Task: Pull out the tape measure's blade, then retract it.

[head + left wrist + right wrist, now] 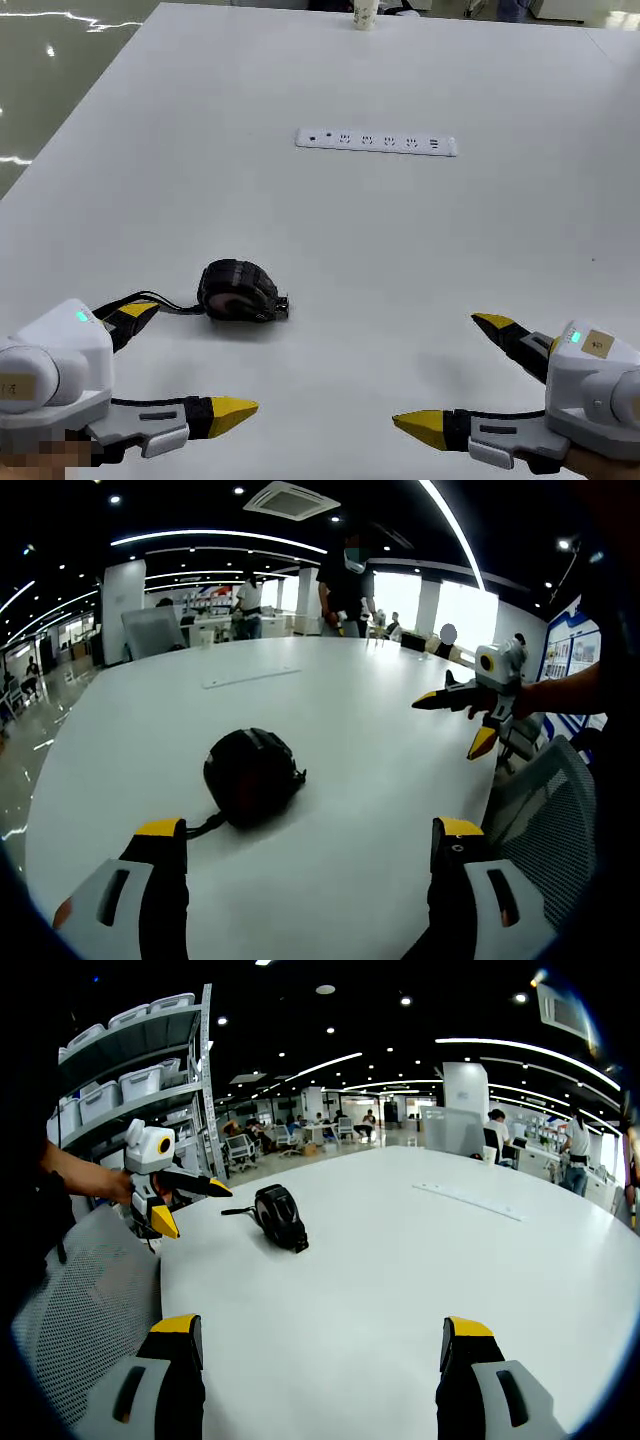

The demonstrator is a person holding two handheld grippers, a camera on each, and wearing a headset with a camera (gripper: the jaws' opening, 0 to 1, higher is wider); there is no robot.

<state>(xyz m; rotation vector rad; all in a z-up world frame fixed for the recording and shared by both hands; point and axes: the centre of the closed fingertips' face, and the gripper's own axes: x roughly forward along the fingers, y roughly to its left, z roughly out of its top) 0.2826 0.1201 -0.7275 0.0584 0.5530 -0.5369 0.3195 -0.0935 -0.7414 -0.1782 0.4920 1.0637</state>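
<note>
In the head view the tape measure [238, 291] lies on the white table [420, 230], left of centre in the lower half of the frame. Its blade is wound in, its small hook [283, 303] points right, and a dark cord [178, 307] trails left toward the left gripper [192, 358] at lower left. The right gripper [447, 370] sits at lower right, well apart from the tape measure. Both grippers are spread wide and hold nothing. The likely trouble is that the tape measure sits loose on a smooth top, so a tug on the hook with only 1 gripper engaged would drag the whole thing rather than draw the blade. The hook is also a small target for blunt yellow tips, and the cord could catch on a left jaw. The left gripper view puts the tape measure [252, 775] just above and between its 2 jaws, with the cord running toward the left-hand jaw, a closeness the head view flattens. The right gripper view, with the tape measure [280, 1217] in the upper left, appears to show the hook end facing it and makes the long reach plain.
</note>
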